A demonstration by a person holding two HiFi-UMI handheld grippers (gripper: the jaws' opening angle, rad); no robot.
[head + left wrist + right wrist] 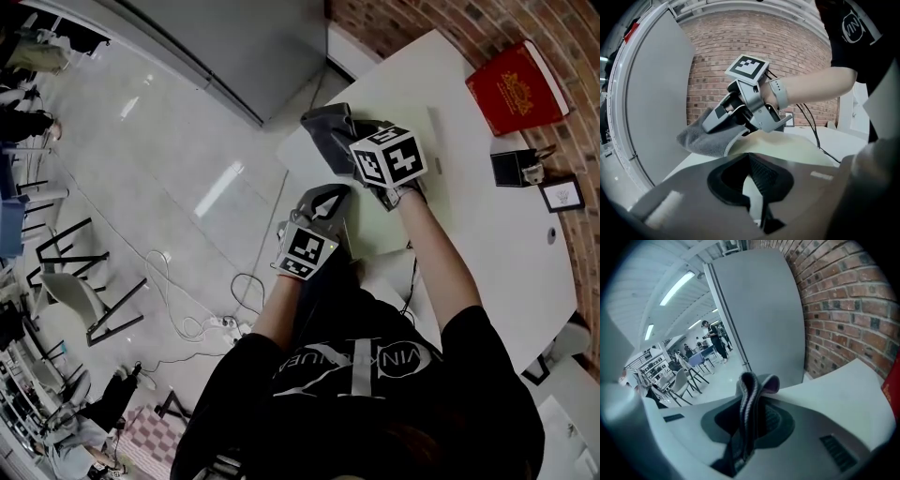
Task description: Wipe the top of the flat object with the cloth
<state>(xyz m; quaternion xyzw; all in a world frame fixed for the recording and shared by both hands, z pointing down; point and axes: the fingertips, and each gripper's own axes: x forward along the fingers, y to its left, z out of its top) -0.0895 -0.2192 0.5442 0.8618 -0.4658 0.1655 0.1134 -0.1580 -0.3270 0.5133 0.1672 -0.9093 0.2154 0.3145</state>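
Observation:
On the white table [487, 244] lies a pale cream flat object [787, 147], seen under my right forearm [373, 223]. My right gripper [349, 141] is shut on a grey cloth [323, 127]. The cloth rests at the object's far end near the table corner [701, 138], and a fold of it sticks up between the jaws [754, 380]. My left gripper [330, 195] is at the table's near edge. It points at the flat object with its tips together [749, 158], and I see nothing between them.
A red book [516, 89], a small black box [514, 169] and a little framed card [561, 195] sit along the table's brick-wall side. A grey panel [244, 47] stands past the table corner. A black cable [811, 126] trails over the table.

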